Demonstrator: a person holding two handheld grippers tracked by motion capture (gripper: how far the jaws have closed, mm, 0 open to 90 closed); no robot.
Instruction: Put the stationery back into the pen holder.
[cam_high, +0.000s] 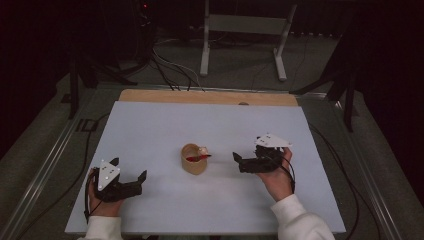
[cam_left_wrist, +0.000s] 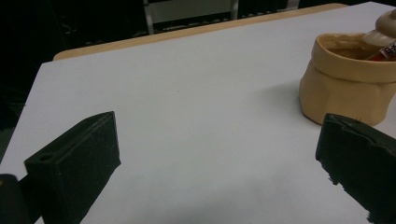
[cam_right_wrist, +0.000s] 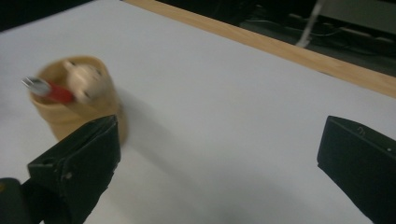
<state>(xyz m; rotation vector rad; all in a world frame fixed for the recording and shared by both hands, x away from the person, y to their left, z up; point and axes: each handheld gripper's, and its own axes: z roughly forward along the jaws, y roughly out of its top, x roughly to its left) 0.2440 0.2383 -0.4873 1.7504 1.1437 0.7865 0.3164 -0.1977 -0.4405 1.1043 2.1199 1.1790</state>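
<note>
With the table (cam_high: 150, 130) otherwise bare, we see the cup (cam_high: 193, 159) at centre holding the red stick (cam_high: 199, 157). Our right gripper (cam_high: 239, 161) and left gripper (cam_high: 141, 181) gape empty, so placing looks done; only withdrawal left.

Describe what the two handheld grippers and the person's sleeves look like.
Both the left gripper and the right gripper are black, each with two blocky, wedge-shaped jaws and a grey three-cornered plate on top dotted with small marks. A thin black cable trails from each. The sleeves are white.
</note>
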